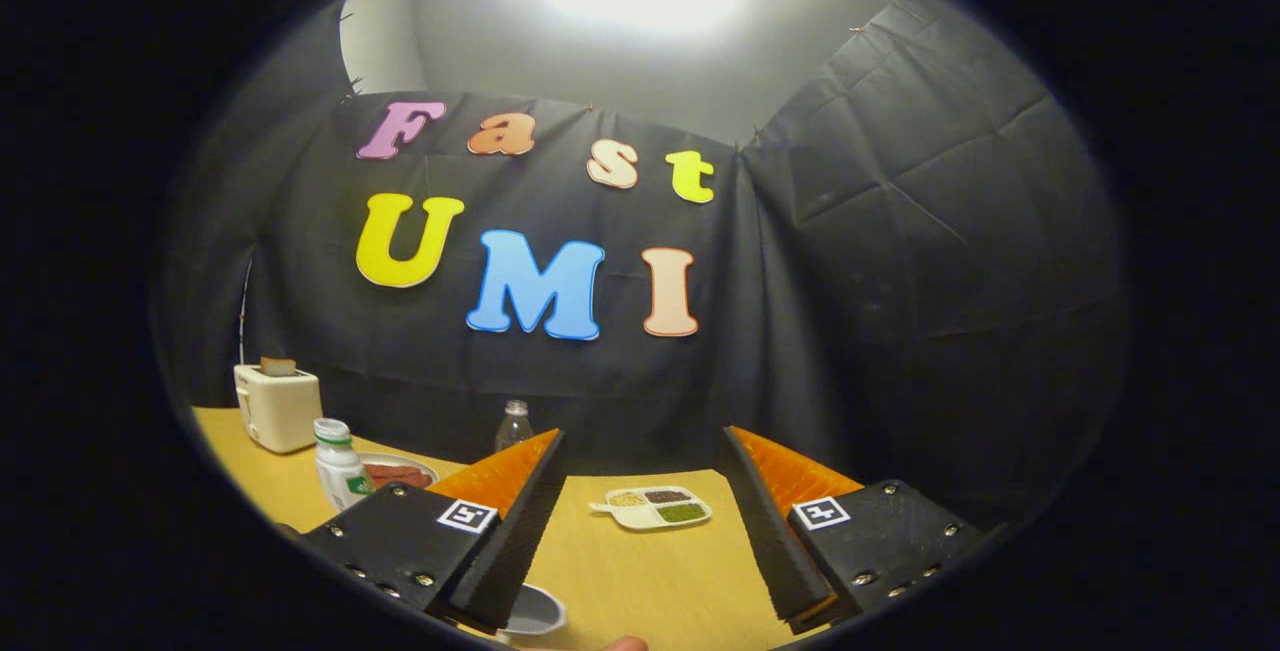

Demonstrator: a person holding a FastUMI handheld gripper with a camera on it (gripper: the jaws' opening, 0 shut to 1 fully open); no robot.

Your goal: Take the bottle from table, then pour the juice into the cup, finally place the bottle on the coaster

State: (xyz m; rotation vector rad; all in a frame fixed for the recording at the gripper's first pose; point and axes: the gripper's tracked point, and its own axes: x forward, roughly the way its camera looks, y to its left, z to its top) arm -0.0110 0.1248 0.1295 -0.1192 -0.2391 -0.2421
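Now table point(660, 571) spans scene, wood top; gripper point(645, 471) above it, fingers spread wide, nothing between them; toaster point(278, 409) at far left by wall, slice in slot; white bottle point(340, 464) left of left finger, standing upright, green cap; plate point(400, 472) just behind bottle; divided tray point(655, 508) ahead between fingers; clear bottle point(514, 426) near wall; cup point(533, 613) under left finger.

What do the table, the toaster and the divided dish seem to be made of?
Table: probably wood or laminate, a smooth matte yellow-tan top. Toaster: likely plastic, cream with a soft sheen. Divided dish: pale plastic or ceramic, I cannot tell which. The open fingers hold nothing.
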